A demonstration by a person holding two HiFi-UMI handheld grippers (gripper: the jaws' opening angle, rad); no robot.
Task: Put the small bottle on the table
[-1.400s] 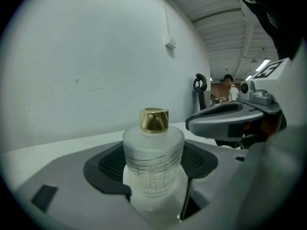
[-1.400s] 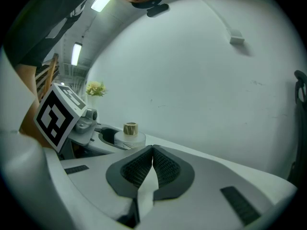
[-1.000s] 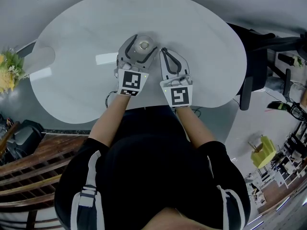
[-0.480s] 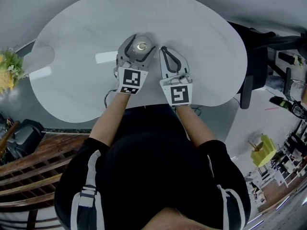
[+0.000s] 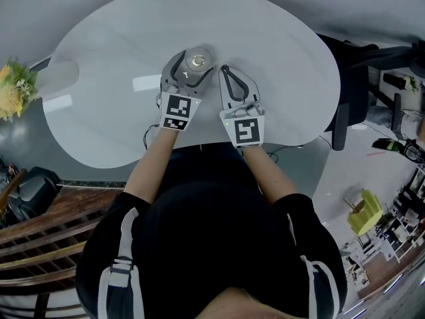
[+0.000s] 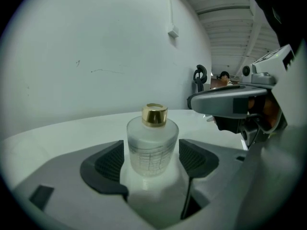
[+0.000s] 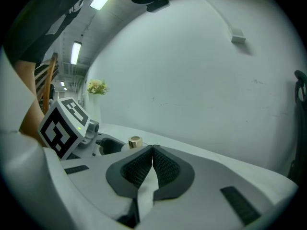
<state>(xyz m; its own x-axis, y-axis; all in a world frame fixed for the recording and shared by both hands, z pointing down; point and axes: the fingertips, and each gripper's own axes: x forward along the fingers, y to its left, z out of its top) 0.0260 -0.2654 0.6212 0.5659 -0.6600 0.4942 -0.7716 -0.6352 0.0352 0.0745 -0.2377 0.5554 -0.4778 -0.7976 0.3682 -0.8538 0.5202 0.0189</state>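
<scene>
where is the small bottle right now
In the left gripper view the small bottle stands upright on the white table, between the parted jaws of the left claw.

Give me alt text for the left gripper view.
A small frosted glass bottle with a gold cap stands upright on the white table between the left gripper's open dark-padded jaws. The right gripper shows at right.
</scene>
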